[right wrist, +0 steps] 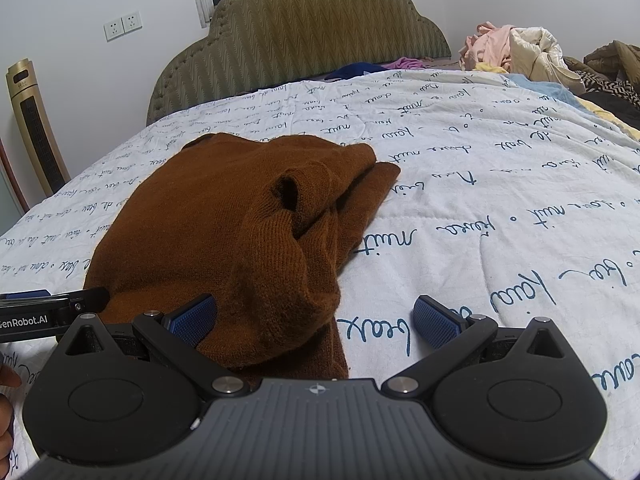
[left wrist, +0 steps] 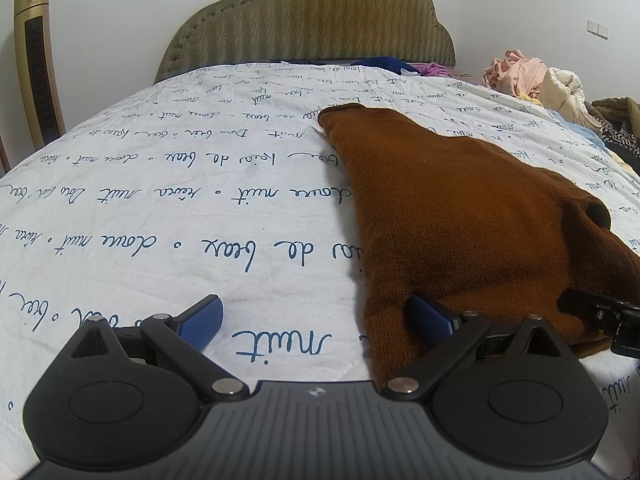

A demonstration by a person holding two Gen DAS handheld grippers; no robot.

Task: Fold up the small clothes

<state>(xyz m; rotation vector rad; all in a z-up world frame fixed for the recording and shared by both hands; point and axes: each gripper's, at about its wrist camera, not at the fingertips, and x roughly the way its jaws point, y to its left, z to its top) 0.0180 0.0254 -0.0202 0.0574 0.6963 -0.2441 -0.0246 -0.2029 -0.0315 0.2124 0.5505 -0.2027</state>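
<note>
Brown sweater (right wrist: 208,216) spread on bed quilt (left wrist: 140,208), long axis running away toward headboard (left wrist: 308,16), bunched sleeve and cuff on right side. Near hem straddled by both tools: left hand-held gripper (left wrist: 316,322) spread wide, right pad on left hem corner; right hand-held gripper (right wrist: 316,322) spread wide over bunched right corner. Nothing pinched yet. Equally near; likely next: pinch both corners

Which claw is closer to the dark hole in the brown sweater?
Right, I think. The right gripper sits at the sweater's bunched end, jaws open, with the hole just ahead. The left gripper is at the near left edge, jaws open, the hole far off to its right.
</note>
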